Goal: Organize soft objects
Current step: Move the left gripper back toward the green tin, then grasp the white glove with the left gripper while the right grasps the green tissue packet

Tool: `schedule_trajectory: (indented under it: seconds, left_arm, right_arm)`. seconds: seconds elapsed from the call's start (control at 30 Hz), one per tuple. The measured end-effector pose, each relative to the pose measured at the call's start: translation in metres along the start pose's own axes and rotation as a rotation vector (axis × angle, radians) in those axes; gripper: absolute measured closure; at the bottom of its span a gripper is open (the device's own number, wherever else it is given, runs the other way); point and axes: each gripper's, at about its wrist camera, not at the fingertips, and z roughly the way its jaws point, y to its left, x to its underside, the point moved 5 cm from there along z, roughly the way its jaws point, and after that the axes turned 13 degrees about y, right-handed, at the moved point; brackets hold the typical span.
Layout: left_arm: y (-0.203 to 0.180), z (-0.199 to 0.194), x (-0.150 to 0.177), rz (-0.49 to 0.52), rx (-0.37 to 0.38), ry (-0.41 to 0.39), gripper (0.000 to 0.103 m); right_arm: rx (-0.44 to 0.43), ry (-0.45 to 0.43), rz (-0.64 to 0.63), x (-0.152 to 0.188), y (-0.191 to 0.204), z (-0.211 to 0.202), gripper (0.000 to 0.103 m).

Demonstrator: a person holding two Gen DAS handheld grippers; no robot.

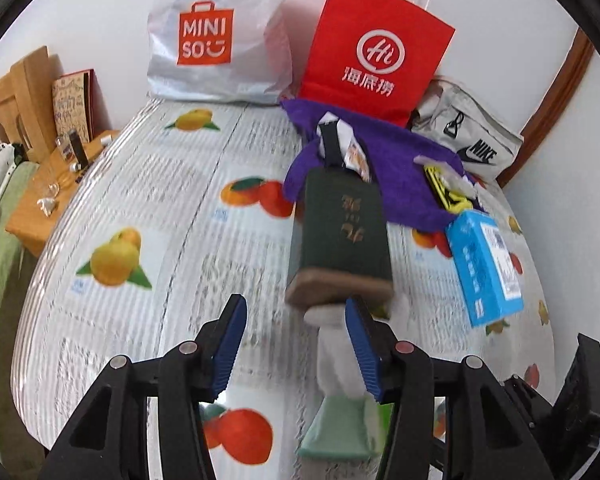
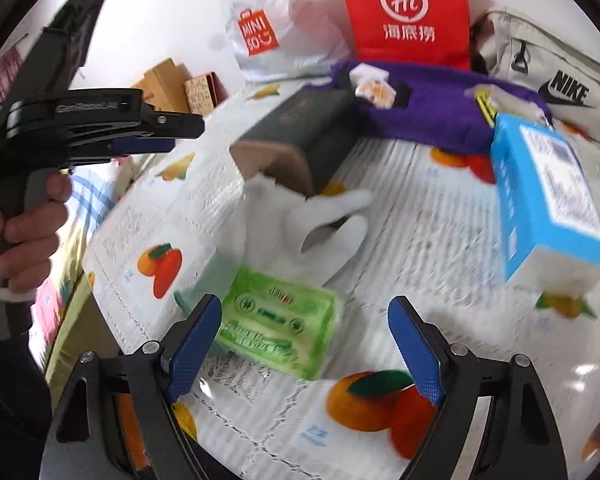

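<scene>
A green tissue pack lies on the fruit-print tablecloth, with a white tissue pulled up from it. In the left wrist view the pack and tissue sit by my left gripper's right finger. My left gripper is open and holds nothing. My right gripper is open, just in front of the pack. A purple cloth lies at the back, also seen in the right wrist view. The left gripper shows from the side in the right wrist view.
A dark green box lies mid-table; a blue box stands to the right. A white MINISO bag, a red paper bag and a grey NIKE bag stand at the back wall. A wooden stand is at left.
</scene>
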Motion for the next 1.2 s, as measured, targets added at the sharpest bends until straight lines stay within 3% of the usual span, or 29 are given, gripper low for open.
schedule_trajectory:
  seconds: [0.2,0.4,0.43,0.53,0.67,0.8,1.03,1.2]
  left_arm:
    - [0.016,0.008,0.023,-0.009,0.02,0.034,0.051]
    - [0.024,0.013,0.038,-0.009,0.045,0.047,0.05]
    - [0.023,0.014,0.039,-0.001,0.046,0.05,0.05]
    - [0.021,0.019,0.041,0.005,0.048,0.055,0.05]
    - [0.012,0.031,0.043,0.02,0.064,0.072,0.05]
    - [-0.006,0.047,0.048,0.038,0.092,0.099,0.05]
    - [-0.047,0.07,0.055,0.099,0.179,0.132,0.029]
    - [-0.07,0.08,0.055,0.153,0.106,0.113,0.02]
  right_arm:
    - [-0.003,-0.007,0.069,0.004,0.015,0.014,0.016]
    - [0.07,0.007,0.084,0.002,0.025,0.037,0.014]
    - [0.069,0.001,0.093,0.002,0.024,0.037,0.018]
    - [0.048,-0.026,0.115,0.004,0.018,0.033,0.025]
    - [0.024,-0.041,0.097,0.008,0.013,0.021,0.025]
    - [0.067,-0.087,0.061,0.015,0.004,0.001,0.025]
    - [0.138,-0.117,0.14,0.034,-0.054,-0.03,0.025]
    - [0.231,-0.121,0.198,0.054,-0.095,-0.041,0.025]
